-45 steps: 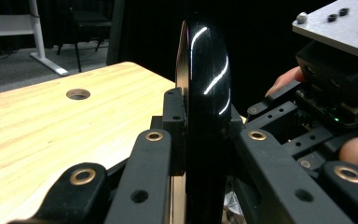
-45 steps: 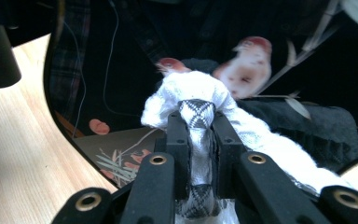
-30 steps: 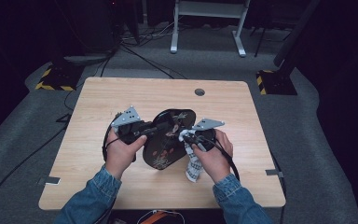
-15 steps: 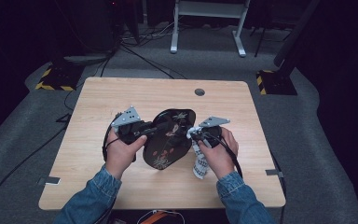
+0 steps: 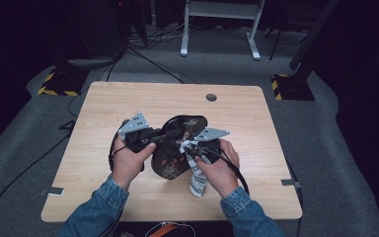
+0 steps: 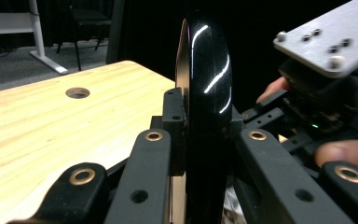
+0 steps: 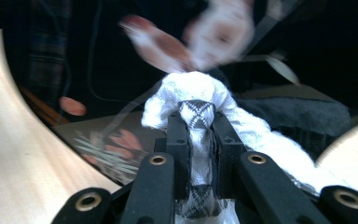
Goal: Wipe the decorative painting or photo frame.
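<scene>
Here, left gripper [image 5: 162,138] clamped on the rim of the black plate [image 5: 177,148], held on edge above the table [image 5: 276,163], and just to its right, right gripper [image 5: 190,147] clenched on the white cloth [image 5: 196,177], touching the plate's face.

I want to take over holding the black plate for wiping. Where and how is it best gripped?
Grip the black plate at its thin rim, coming edge-on from the person's left side, as the left tongs do now: one jaw on each face. It stands tilted on edge on the table, so the rim is free there, and the right tongs with the white cloth keep the other side.
</scene>
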The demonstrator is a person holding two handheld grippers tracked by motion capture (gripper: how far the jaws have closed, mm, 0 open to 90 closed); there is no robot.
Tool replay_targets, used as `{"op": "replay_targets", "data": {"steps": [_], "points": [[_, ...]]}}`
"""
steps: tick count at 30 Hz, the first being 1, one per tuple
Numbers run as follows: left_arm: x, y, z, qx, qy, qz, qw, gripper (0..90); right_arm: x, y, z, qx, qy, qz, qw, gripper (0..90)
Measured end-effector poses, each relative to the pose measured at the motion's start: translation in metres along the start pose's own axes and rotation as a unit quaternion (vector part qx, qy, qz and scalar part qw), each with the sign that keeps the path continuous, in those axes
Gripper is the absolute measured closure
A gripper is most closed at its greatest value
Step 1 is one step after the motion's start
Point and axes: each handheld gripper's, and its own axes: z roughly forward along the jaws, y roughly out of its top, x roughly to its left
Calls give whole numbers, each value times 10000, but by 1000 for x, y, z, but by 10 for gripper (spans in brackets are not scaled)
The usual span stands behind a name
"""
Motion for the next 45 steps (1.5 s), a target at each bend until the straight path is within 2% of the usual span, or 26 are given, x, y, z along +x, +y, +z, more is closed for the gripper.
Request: {"op": "replay_targets", "data": {"steps": [5,9,15,19,29,34,39,45], "points": [[1,0,0,-5,-8,-15,10000,799,12,3,2,-57,155,-112,9998,814],[1,0,0,-10,-30,-23,10000,798,11,2,3,-76,192,-125,9997,814],[1,0,0,0,-36,-28,10000,798,-3,-8,5,73,34,18,10000,815],[1,0,0,2,-29,-9,10000,798,-16,-15,6,159,-154,124,9997,815],[1,0,0,9,-31,-3,10000,796,-45,-29,7,350,-517,411,9972,814],[1,0,0,12,-35,-14,10000,795,-53,-34,8,412,-588,501,9962,814],[1,-1,1,-28,-21,-27,10000,795,-50,-33,9,449,-629,459,9960,814],[1,-1,2,-46,-20,-59,10000,795,-34,-24,8,404,-420,303,9978,814]]}}
